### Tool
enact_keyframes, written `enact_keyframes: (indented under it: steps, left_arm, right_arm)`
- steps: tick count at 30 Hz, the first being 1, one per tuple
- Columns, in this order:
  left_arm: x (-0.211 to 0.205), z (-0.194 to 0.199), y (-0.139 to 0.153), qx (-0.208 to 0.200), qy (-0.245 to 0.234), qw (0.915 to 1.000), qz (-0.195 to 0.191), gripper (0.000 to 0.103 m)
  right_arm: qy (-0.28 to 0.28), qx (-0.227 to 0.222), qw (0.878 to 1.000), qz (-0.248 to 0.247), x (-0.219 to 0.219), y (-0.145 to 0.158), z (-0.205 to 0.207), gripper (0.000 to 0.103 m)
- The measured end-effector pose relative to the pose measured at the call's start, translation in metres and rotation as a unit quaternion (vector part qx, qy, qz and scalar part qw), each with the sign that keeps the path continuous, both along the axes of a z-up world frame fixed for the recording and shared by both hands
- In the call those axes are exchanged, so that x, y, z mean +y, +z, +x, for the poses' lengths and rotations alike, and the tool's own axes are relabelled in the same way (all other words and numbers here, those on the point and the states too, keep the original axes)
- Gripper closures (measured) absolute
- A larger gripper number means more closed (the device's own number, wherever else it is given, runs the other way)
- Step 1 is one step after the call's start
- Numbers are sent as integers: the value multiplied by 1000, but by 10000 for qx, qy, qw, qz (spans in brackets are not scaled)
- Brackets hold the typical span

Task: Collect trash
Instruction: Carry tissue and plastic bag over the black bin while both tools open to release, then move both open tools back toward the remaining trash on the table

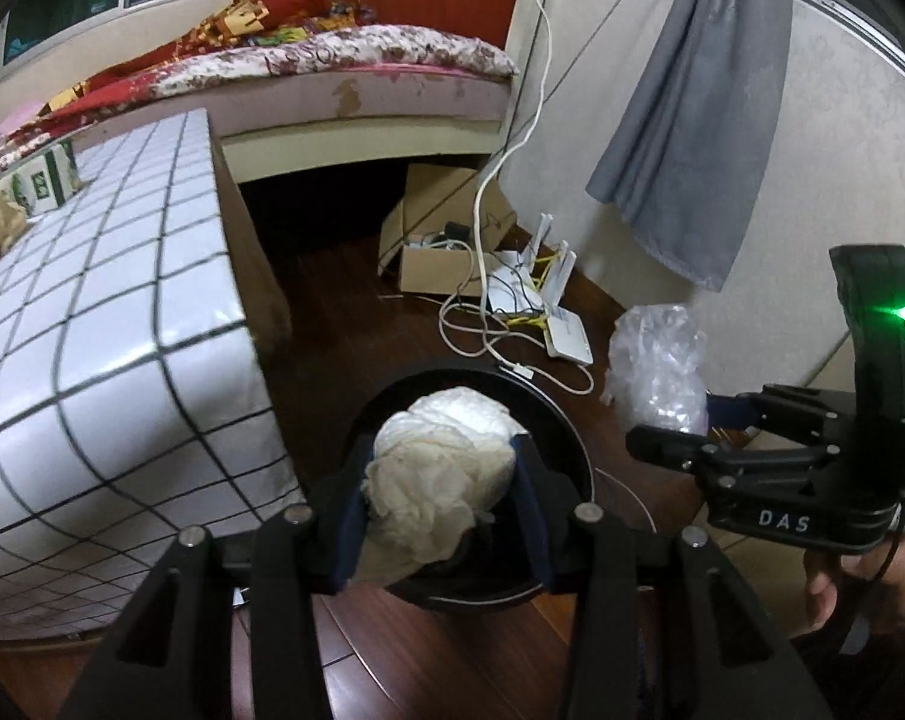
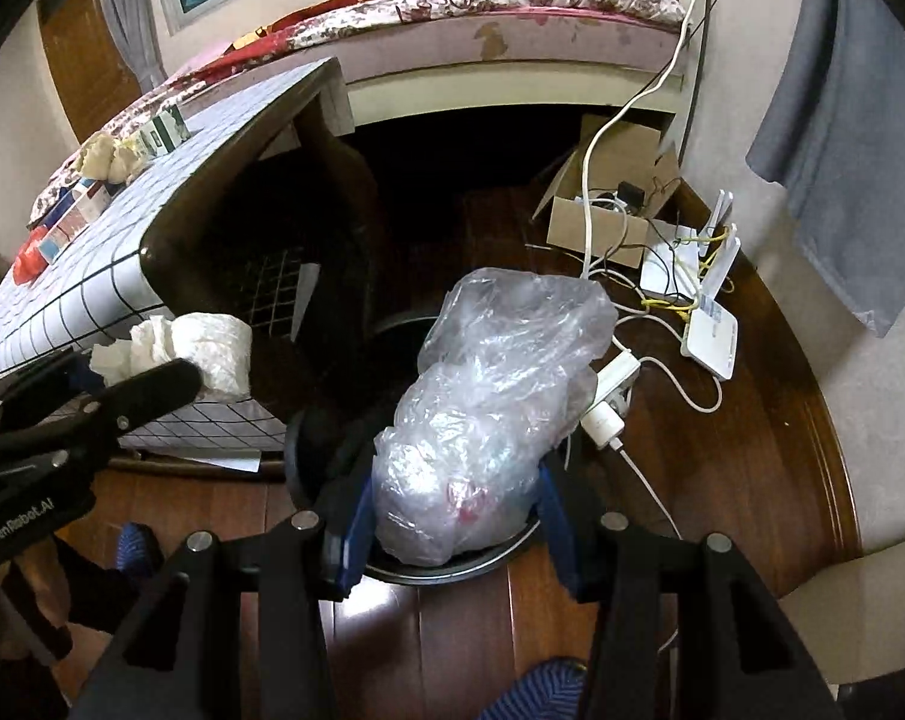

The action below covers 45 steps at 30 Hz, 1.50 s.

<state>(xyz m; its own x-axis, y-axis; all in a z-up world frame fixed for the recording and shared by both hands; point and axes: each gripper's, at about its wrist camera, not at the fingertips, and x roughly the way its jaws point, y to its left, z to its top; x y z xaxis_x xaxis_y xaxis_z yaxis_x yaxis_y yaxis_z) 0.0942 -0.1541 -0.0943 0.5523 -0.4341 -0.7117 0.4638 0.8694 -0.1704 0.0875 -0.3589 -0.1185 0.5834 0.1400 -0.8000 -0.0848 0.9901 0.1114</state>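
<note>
My left gripper (image 1: 440,492) is shut on a crumpled white tissue wad (image 1: 446,468), held over the mouth of a round black trash bin (image 1: 563,438) on the wooden floor. My right gripper (image 2: 452,516) is shut on a crumpled clear plastic bag (image 2: 500,396), also above the black trash bin (image 2: 500,558). In the left wrist view the plastic bag (image 1: 656,372) and the right gripper (image 1: 692,426) appear at the right. The right wrist view shows the tissue wad (image 2: 206,354) in the left gripper (image 2: 146,384) at the left.
A table with a white grid cloth (image 1: 104,312) stands left of the bin, carrying paper wads (image 2: 107,156) and small boxes (image 2: 164,129). Cables, a white router (image 2: 710,336) and a cardboard box (image 2: 596,228) lie on the floor behind. A bed (image 1: 356,60) and grey curtain (image 1: 692,120) lie beyond.
</note>
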Motion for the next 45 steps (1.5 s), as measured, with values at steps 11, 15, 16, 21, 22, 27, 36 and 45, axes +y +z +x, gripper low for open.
enact_keyframes:
  steps: [11,15,16,21,22,27,36,45]
  left_arm:
    - [-11,18,-21,276,-140,9995,-26,24]
    - [-8,17,-23,179,19,9998,54,13]
    - [-8,16,-24,174,73,9998,106,12]
    - [-4,17,-27,180,263,9993,179,11]
    - [-3,15,-26,144,304,9992,203,10]
    - [3,9,-19,-36,489,9984,286,7]
    - [20,1,-12,-153,711,9963,462,5]
    - [40,-2,5,-334,948,9936,510,5]
  right_arm:
    - [217,148,9983,-530,12,-34,27,24]
    - [-62,372,9978,-550,-2,-47,33,16]
    - [-87,399,9975,-585,-4,-47,32,16]
    - [-137,490,9964,-681,-6,-44,28,16]
    - [-135,501,9962,-701,-5,-44,27,16]
    - [-85,495,9958,-767,-1,-39,25,16]
    - [88,214,9971,-731,19,-14,20,11]
    - [282,18,9971,-703,44,5,21,11]
